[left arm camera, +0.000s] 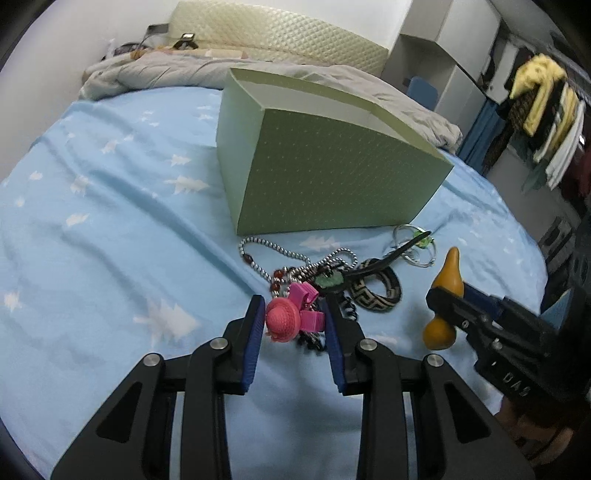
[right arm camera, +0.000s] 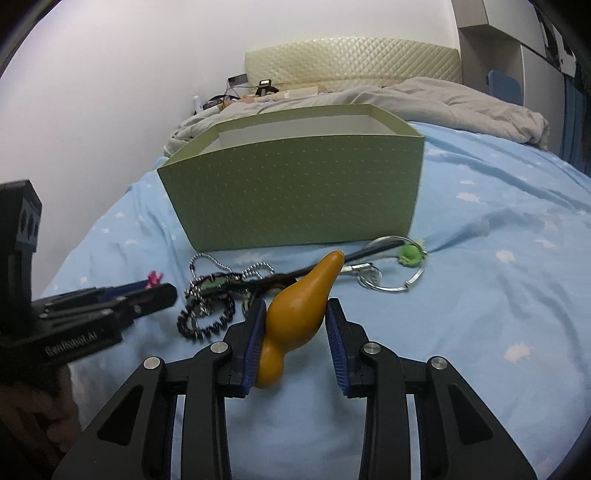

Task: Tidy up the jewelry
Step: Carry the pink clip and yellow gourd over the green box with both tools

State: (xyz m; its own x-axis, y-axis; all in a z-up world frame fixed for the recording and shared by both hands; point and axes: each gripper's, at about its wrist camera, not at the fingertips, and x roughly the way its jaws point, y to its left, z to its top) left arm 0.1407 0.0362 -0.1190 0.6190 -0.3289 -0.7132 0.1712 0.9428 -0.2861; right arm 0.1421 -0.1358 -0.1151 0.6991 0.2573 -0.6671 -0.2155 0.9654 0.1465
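Observation:
A pile of jewelry lies on the blue bed sheet in front of an open green box (left arm camera: 325,166). My left gripper (left arm camera: 293,314) is open, its fingers on either side of a pink hat-shaped hair clip (left arm camera: 284,319). Behind it lie a silver bead necklace (left arm camera: 266,251), a patterned bangle (left arm camera: 376,284) and silver rings (left arm camera: 413,243). My right gripper (right arm camera: 293,314) is open around a yellow gourd pendant (right arm camera: 299,310); its left pad touches the gourd. The gourd also shows in the left wrist view (left arm camera: 447,295). The green box (right arm camera: 295,192) stands just behind.
A grey quilt (left arm camera: 184,70) and a cream headboard (left arm camera: 280,33) lie beyond the box. Clothes hang at the right (left arm camera: 546,110). In the right wrist view my left gripper (right arm camera: 162,291) reaches in from the left, near a black beaded bracelet (right arm camera: 207,317) and a ring with a green charm (right arm camera: 410,254).

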